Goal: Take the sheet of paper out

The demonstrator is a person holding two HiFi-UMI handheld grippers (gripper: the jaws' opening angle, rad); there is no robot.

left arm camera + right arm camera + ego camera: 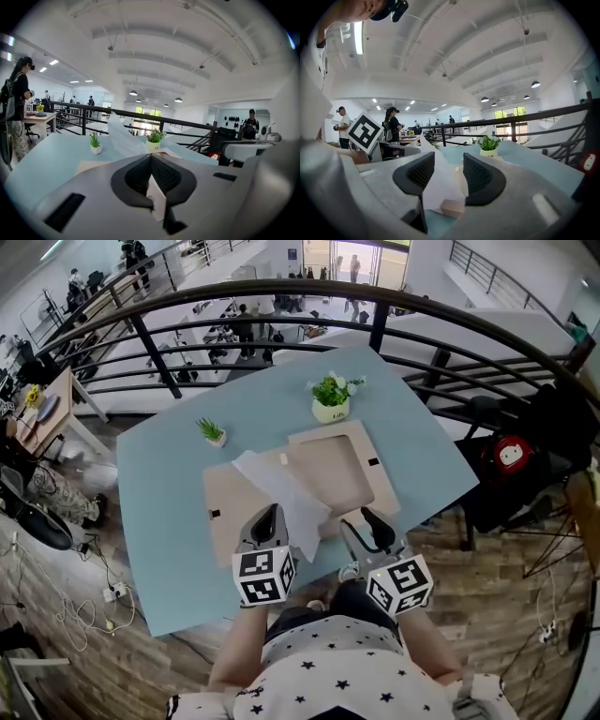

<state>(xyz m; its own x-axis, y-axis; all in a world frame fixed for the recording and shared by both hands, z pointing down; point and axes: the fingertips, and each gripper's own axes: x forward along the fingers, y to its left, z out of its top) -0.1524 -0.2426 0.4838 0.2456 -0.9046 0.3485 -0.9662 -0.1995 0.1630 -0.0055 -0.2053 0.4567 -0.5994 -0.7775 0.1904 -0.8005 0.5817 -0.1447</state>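
A white sheet of paper point(281, 488) lies slanted over a pale wooden backing board point(223, 507) and a wooden picture frame point(337, 465) on the light blue table point(164, 521). My left gripper point(270, 514) is shut on the sheet's near end. In the left gripper view point(151, 157) the sheet point(123, 138) rises ahead of the closed jaws. My right gripper point(373, 519) hovers open at the frame's near edge. In the right gripper view point(449, 171) the paper point(440, 187) and a wooden edge point(451, 208) show between its parted jaws, and neither pad touches them.
Two small potted plants point(330, 399) point(213, 432) stand on the table's far half. A dark curved railing point(281, 292) runs behind the table, with a lower floor and people beyond it. A black chair with a red item point(511, 454) is at the right.
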